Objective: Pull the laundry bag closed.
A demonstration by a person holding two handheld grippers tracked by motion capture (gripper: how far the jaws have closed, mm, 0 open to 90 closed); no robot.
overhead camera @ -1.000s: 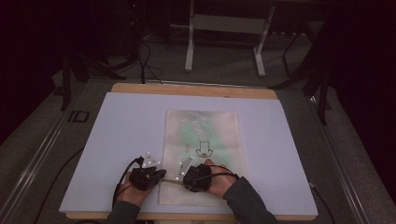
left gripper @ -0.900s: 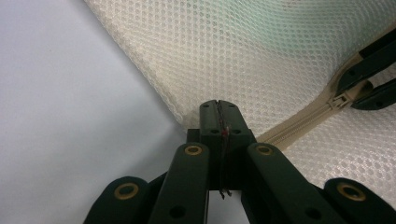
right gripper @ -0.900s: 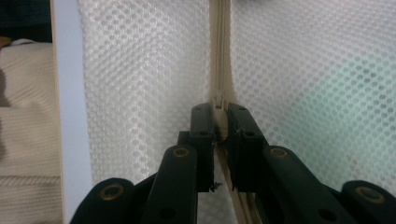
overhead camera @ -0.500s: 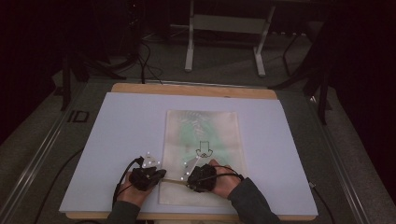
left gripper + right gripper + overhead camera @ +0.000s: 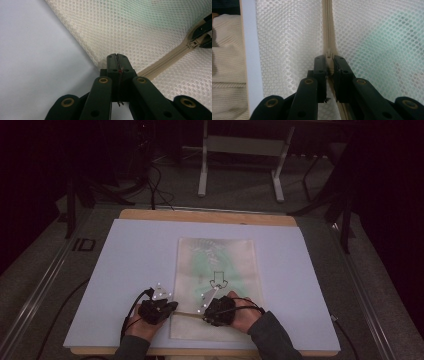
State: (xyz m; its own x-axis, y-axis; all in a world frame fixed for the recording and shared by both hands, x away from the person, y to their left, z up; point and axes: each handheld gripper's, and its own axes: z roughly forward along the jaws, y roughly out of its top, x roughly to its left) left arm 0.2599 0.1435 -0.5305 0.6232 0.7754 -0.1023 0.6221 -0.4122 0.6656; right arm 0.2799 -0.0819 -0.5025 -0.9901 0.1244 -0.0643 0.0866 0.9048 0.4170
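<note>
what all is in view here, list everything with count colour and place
mesh bag: 1, cream, something green inside, flat mid-board
zipper: 1, beige, across the bag's near end
slider: 1, beige, between the right tool's jaws
board: 1, white, covering the table
table: 1, wooden edge at the far side
frame: 1, grey metal, on the floor beyond
left tool: 1, black, shut at the bag's left edge
right tool: 1, black, shut on the slider
hands: 2, at the near edge, dark sleeves
</note>
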